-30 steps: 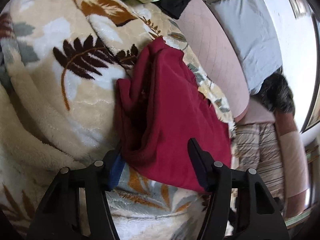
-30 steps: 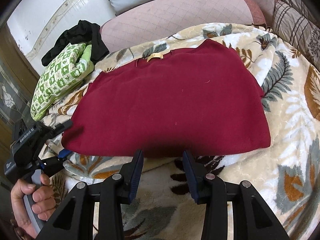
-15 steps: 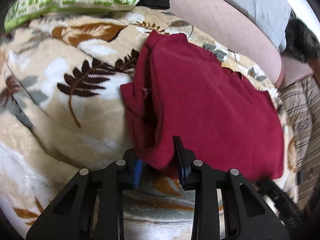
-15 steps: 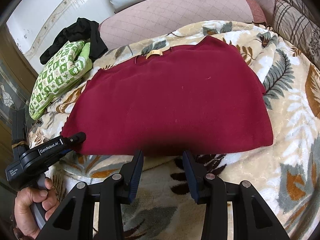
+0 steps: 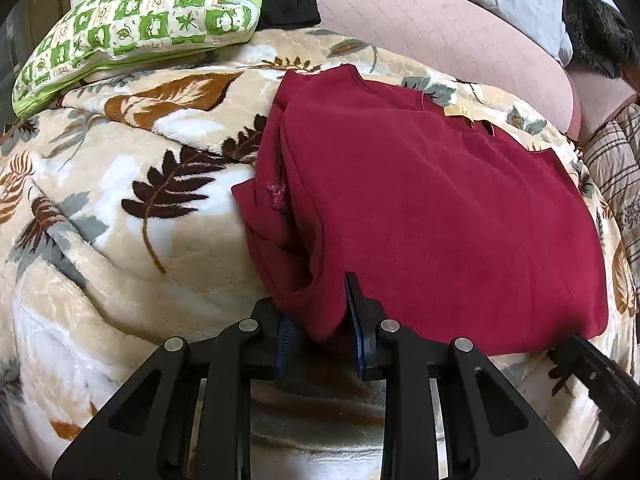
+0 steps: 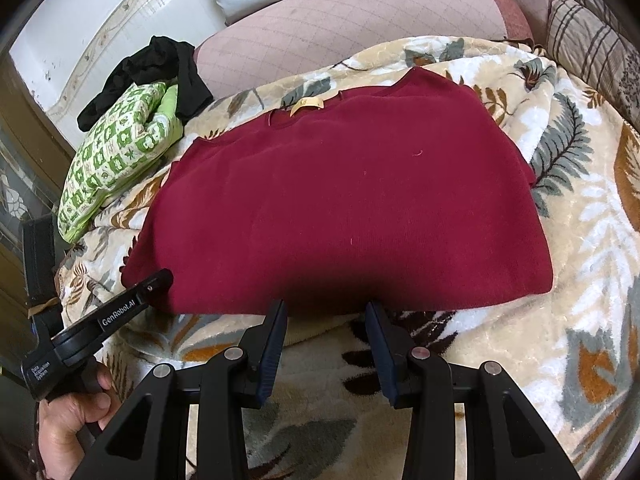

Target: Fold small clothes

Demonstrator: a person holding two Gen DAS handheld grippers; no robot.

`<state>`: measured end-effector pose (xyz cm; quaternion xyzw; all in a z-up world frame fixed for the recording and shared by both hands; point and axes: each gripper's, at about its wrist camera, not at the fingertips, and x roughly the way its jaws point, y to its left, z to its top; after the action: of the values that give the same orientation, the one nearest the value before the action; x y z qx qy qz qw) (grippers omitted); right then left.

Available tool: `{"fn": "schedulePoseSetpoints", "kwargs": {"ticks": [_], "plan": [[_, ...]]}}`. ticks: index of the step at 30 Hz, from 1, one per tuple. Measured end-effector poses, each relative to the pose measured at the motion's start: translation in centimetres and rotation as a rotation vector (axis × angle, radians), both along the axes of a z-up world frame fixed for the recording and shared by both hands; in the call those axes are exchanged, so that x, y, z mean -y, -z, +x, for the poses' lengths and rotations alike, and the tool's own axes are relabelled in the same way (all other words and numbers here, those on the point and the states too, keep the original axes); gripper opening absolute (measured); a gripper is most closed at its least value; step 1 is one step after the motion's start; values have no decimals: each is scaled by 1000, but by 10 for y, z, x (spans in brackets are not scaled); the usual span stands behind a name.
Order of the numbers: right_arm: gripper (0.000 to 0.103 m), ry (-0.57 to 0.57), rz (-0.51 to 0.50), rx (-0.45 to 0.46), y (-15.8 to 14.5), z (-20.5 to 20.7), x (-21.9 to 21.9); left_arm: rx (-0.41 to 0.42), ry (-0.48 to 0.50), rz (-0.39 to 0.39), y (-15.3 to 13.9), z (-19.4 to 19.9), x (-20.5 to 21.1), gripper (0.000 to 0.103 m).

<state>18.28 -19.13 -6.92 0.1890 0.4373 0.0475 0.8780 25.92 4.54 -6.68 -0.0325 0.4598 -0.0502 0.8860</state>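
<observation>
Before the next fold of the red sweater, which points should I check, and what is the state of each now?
1. Left gripper holds the sweater's near corner: ok, cloth bunched between its fingers.
2. Right gripper grips the hem: not ok, open, short of the edge.
3. Red sweater lies flat: ok on top; left side bunched.
4. Neck label at far edge: ok.
5. Green pillow away from sweater: ok.
6. Grip firmness: cannot tell.

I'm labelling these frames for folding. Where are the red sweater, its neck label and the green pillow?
Red sweater (image 6: 340,208), right wrist view, middle of its top layer.
Neck label (image 6: 307,104), right wrist view, centre of the tan tag.
Green pillow (image 5: 140,20), left wrist view, its patterned top face.
</observation>
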Motion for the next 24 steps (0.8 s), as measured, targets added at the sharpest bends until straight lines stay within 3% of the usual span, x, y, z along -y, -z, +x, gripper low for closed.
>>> {"fn": "schedulePoseSetpoints", "kwargs": {"ticks": [5, 8, 12, 16, 24], "plan": [[39, -14, 17, 91, -18, -1, -2, -12, 0, -5, 2, 3, 1, 23], [48, -30, -5, 123, -23, 1, -6, -26, -14, -38, 4, 5, -3, 29], [50, -60, 21, 77, -14, 9, -12, -22, -14, -50, 5, 6, -2, 35], [50, -65, -54, 43, -6, 12, -19, -5, -32, -60, 6, 5, -2, 40], [50, -70, -40, -36, 8, 17, -12, -39, -52, -213, 6, 10, -19, 44]]}}
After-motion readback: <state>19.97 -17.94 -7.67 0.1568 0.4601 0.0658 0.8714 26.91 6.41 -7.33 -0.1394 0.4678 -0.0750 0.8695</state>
